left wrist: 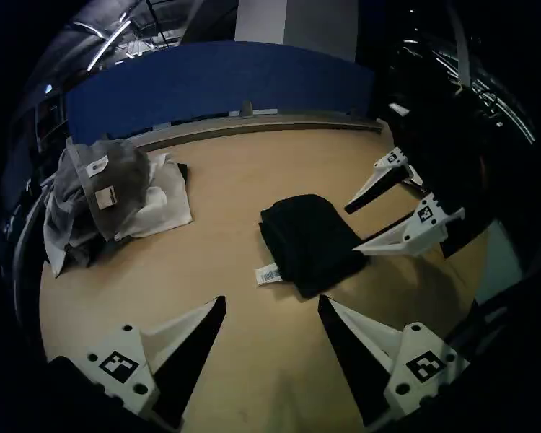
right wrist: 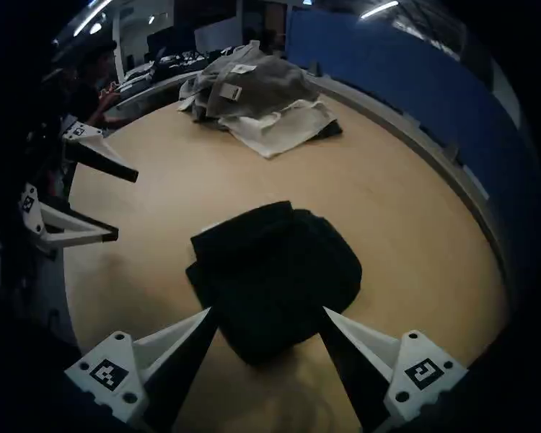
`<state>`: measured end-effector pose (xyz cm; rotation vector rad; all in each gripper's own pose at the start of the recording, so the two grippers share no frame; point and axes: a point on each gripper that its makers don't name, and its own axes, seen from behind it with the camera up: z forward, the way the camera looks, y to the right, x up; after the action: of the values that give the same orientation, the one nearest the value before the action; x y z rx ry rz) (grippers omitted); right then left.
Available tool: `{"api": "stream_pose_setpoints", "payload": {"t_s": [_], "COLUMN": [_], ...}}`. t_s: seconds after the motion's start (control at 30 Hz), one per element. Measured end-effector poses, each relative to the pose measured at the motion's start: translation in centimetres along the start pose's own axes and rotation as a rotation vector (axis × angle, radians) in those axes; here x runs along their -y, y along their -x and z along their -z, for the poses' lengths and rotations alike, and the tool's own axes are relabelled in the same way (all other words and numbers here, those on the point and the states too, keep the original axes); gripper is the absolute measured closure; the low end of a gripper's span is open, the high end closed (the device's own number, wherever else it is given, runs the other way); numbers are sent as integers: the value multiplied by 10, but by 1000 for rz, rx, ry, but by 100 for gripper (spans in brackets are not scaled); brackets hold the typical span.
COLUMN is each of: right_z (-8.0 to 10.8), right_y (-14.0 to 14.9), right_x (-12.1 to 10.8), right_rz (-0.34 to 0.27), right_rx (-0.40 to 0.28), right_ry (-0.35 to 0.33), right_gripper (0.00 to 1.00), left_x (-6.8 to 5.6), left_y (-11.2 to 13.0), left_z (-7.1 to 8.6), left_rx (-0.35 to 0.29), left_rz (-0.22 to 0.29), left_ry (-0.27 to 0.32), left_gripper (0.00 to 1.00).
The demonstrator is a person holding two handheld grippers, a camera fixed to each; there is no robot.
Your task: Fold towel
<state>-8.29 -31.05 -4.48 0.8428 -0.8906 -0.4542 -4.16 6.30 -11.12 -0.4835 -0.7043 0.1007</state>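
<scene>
On the bench (left wrist: 256, 166) the nearest neighbour is a heap of grey and white cloths (left wrist: 112, 195), lying well apart from the work toward the far side, with a blue partition (left wrist: 220, 83) running along the edge behind it. In the right gripper view I can make out a person (right wrist: 90, 72) seated beyond the bench's far end. Nothing stands between either claw and the towel.

The black towel (left wrist: 310, 242) lies in a folded, slightly rumpled bundle near the middle of the bench, with a small white label (left wrist: 268, 273) poking out at its near edge.

My left claw (left wrist: 270, 303) is spread wide and holds nothing. It hangs over bare wood just short of the towel, with the label straight ahead of it.

My right claw (right wrist: 267, 312) is also spread wide, with one end of the towel lying between its two fingers. In the left gripper view one tip reaches the edge of the cloth, but I cannot tell whether it actually touches. Neither finger presses on the towel.
</scene>
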Motion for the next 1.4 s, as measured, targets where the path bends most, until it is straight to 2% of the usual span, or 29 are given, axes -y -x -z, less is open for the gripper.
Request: {"api": "stream_pose_setpoints", "payload": {"t_s": [0.23, 0.47, 0.8, 1.0, 1.2, 1.4], "right_z": [2, 5, 2, -1, -2, -3], "right_y": [28, 39, 49, 56, 57, 55], "right_x": [8, 8, 10, 7, 10, 11], "right_rz": [-42, -46, -41, -54, -78, -78], "right_rx": [25, 38, 61, 70, 70, 70], "right_ry": [-1, 9, 5, 23, 14, 9], "right_gripper": [0, 1, 31, 63, 67, 67], "left_x": [-1, -5, -5, -4, -5, -5], "left_y": [1, 4, 3, 4, 6, 8], "left_z": [1, 0, 0, 1, 2, 2], "left_rx": [0, 4, 3, 2, 5, 6], "left_rz": [1, -1, 1, 3, 1, 0], "left_ry": [-2, 0, -2, -5, -6, -6], "left_gripper": [5, 5, 5, 5, 5, 5]}}
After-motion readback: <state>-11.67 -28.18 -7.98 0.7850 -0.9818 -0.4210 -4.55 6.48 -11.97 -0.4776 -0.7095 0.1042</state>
